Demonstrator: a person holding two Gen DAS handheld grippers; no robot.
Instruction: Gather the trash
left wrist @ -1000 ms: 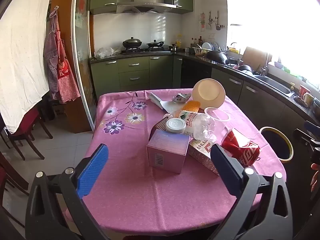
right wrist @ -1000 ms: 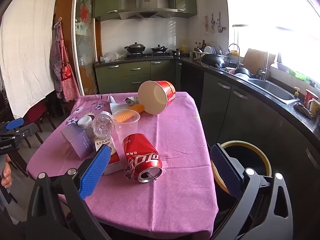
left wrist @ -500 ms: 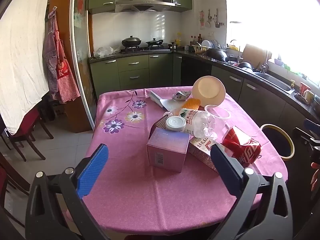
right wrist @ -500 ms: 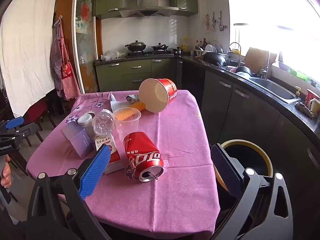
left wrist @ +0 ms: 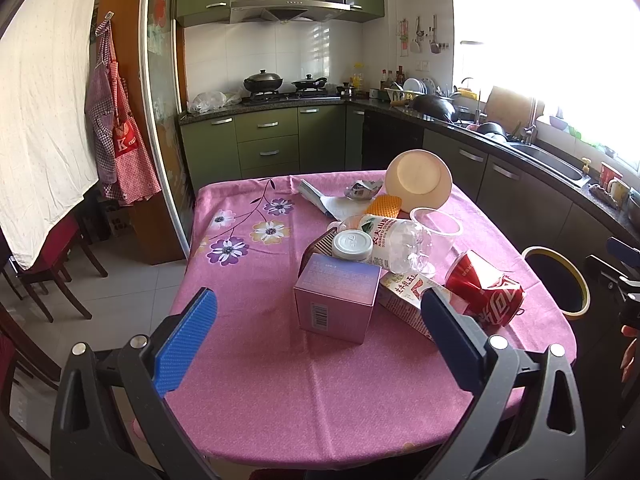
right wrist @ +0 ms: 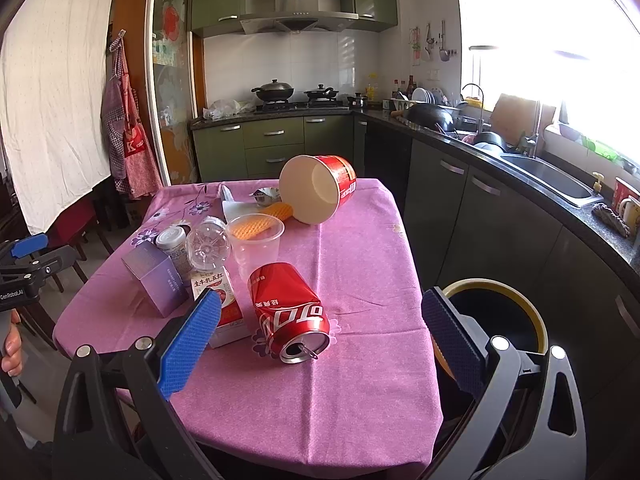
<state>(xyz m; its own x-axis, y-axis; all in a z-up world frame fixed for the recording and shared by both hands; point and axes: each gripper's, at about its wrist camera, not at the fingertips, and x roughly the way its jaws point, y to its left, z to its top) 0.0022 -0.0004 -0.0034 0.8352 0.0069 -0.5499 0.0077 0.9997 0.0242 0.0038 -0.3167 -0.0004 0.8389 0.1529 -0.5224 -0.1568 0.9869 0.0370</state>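
**Green kitchen, bright window at right**

I see olive-green cabinets [left wrist: 276, 136] along the far wall under a steel range hood [left wrist: 286, 2], white tiles behind. A dark counter [right wrist: 520, 168] with a sink [right wrist: 556, 178] runs down the right under a glaring window [right wrist: 560, 40]. At left hang a white sheet [left wrist: 44, 100] and a checked apron [left wrist: 116, 132]; pale floor tiles [left wrist: 132, 280] lie below.

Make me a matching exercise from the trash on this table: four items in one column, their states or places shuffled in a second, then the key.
Items:
1. red soda can
2. paper bucket
3. clear plastic cup
4. purple box

States:
A. upright, mouth up, empty
B. on its side, dented, opening toward the right wrist camera
C. at the pile's left edge in the right wrist view
D. on its side at the far end, cream inside showing

Pairs: 1-B, 2-D, 3-A, 4-C
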